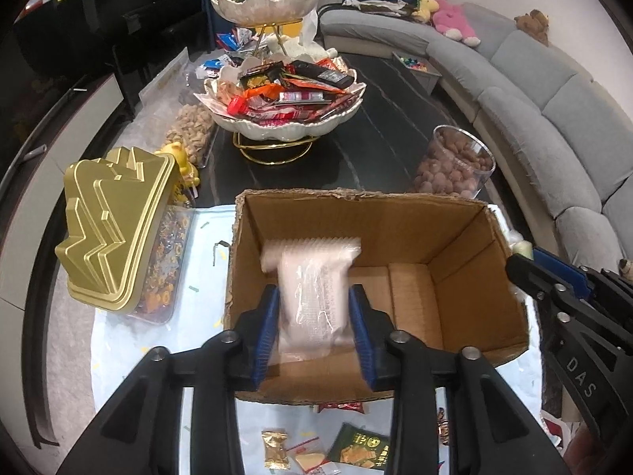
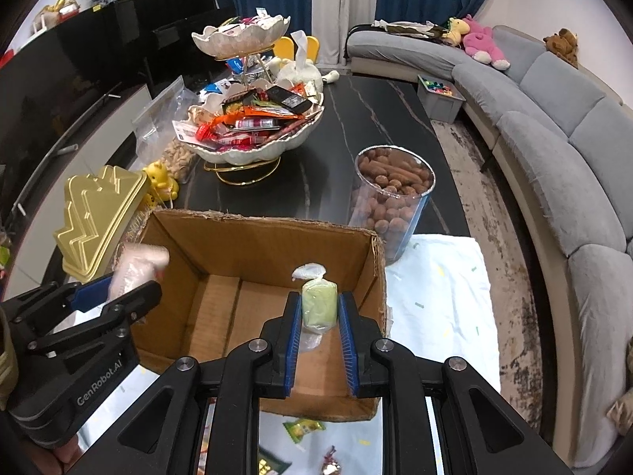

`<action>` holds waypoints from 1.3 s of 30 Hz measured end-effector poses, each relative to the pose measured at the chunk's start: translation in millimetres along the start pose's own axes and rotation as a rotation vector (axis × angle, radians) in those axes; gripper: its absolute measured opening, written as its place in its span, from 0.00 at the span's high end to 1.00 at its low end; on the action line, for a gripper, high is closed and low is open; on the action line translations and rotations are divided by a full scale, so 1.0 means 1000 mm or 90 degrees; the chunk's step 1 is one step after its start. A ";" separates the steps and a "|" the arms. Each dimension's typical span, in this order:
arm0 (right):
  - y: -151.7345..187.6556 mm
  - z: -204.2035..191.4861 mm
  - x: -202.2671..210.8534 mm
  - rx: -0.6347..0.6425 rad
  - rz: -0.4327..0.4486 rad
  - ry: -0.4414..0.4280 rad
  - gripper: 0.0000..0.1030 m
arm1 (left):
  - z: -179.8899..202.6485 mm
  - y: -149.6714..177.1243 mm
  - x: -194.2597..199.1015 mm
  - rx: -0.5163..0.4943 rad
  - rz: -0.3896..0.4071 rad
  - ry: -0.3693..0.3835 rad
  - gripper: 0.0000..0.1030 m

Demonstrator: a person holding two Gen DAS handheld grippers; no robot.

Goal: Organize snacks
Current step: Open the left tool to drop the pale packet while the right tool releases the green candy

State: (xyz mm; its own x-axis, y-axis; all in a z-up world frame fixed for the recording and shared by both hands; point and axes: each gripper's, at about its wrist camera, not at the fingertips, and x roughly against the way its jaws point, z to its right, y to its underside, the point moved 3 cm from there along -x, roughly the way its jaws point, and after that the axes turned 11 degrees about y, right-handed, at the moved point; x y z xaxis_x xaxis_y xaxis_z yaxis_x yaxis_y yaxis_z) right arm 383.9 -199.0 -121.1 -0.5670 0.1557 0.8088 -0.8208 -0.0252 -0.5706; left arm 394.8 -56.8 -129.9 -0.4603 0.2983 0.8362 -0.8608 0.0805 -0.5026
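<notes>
1. Both hand-held grippers point steeply down over the open brown cardboard box [image 1: 395,245], which stands on a pale cloth [image 2: 443,289] at the near end of the dark marble-look table [image 1: 387,118].
2. The left gripper [image 1: 316,332], black with blue ribbed pads, hangs above the box's left half; the right gripper [image 2: 319,340] hangs above its right half, near the right wall.
3. Between the left pads sits a pale pink snack in a clear wrapper [image 1: 312,297], upright and motion-blurred. The pads stand right beside its two sides; whether they press on it cannot be told.
4. Between the right pads is a pale green snack in a clear, knotted bag [image 2: 319,304], upright. Its left side touches the left pad and a slim gap shows at the right pad, so the grip looks loosened.
5. The box floor looks bare.
6. Past the box, mid-table, stands a white two-tier shell-shaped bowl stand [image 1: 292,126] heaped with packets; a clear cylinder of brown nuts [image 2: 389,198] stands near the box's far right corner, and a gold stepped lid [image 1: 110,229] lies at its left.
7. Loose packets [image 1: 356,447] lie on the cloth at the near edge.
</notes>
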 end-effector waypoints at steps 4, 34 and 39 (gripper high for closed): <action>0.000 0.003 0.006 -0.001 0.019 0.023 0.44 | 0.000 0.000 0.007 -0.008 0.016 -0.017 0.43; 0.036 0.022 0.055 -0.047 0.009 0.035 0.30 | 0.003 0.037 0.066 -0.026 0.050 -0.060 0.23; 0.049 0.025 0.059 -0.053 0.000 0.036 0.30 | 0.007 0.049 0.074 -0.037 0.054 -0.066 0.23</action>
State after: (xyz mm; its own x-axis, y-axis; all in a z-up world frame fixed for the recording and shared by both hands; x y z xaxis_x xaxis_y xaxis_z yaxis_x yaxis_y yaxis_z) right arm 307.9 -216.1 -97.8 -0.5600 0.2111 0.8011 -0.8113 0.0563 -0.5820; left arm 316.9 -37.8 -91.1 -0.5535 0.2073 0.8067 -0.8050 0.1154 -0.5819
